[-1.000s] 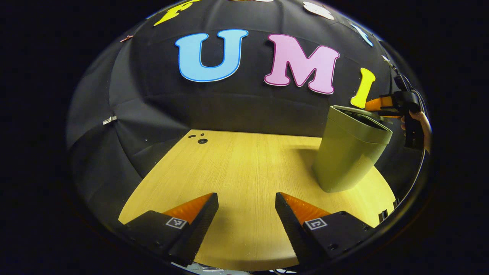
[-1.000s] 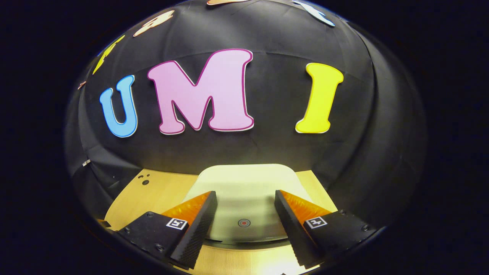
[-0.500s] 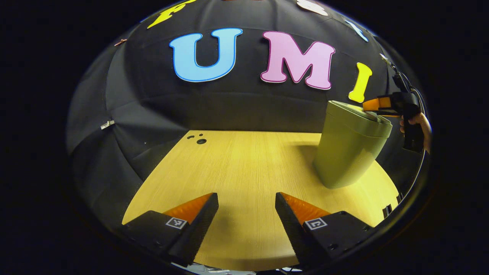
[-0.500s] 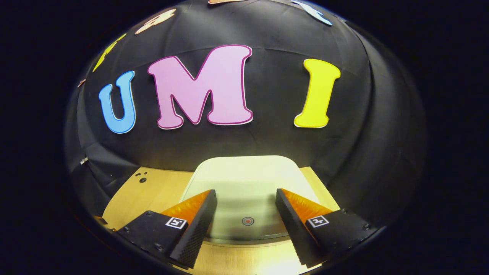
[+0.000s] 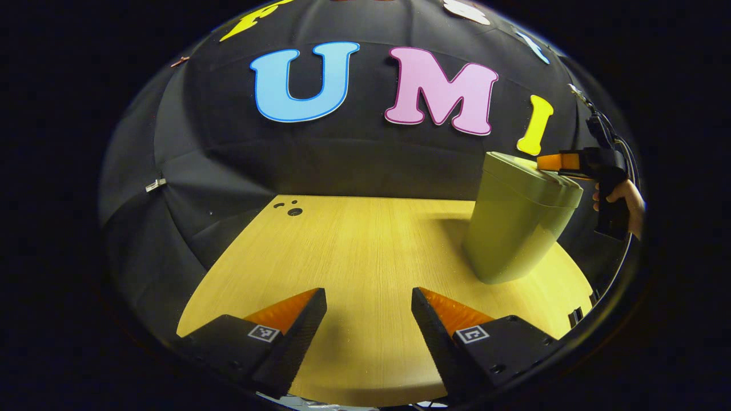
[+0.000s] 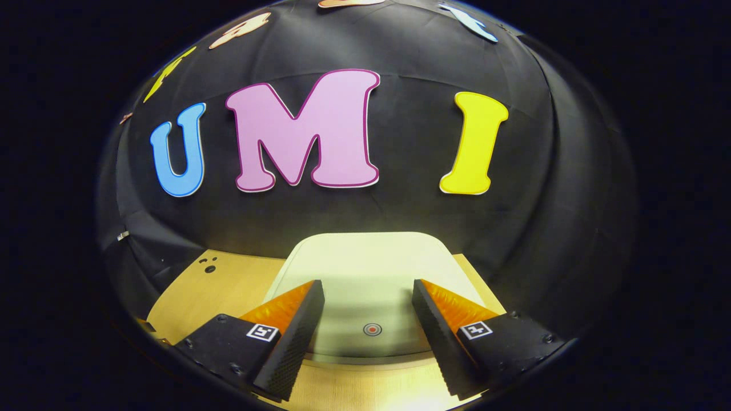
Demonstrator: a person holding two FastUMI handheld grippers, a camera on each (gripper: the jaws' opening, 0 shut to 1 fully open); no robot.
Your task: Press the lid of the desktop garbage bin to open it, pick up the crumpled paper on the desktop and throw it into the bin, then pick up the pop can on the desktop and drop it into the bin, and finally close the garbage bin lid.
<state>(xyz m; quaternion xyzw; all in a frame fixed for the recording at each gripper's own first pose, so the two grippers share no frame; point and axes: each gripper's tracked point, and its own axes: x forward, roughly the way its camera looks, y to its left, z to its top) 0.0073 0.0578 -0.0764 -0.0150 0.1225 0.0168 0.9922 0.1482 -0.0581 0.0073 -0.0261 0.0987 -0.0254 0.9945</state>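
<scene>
My right claw is spread wide with nothing between its fingers, and it hangs just above the lid of the bin. The lid lies flat and closed right under and ahead of it, stretching away from the fingers toward the booth wall. A small round red mark on the lid sits almost dead centre between the two fingers, near the lid's near edge. Whether either finger is touching the lid I cannot tell from here.

In the left gripper view I see that same claw reaching in level over the bin's top edge from the far side, with the hand behind it.

My left claw is also released and empty, low over bare table. The bin stands well off to its right and ahead, so the right claw is by far the nearer one to anything that matters.

I see neither paper nor can on the table ahead of either claw, and the lid looks shut, so I judge the closing step done or nearly so. If more pressing is needed, it is straight down from the right claw. Otherwise the move is simply up and back, clear of the lid.
</scene>
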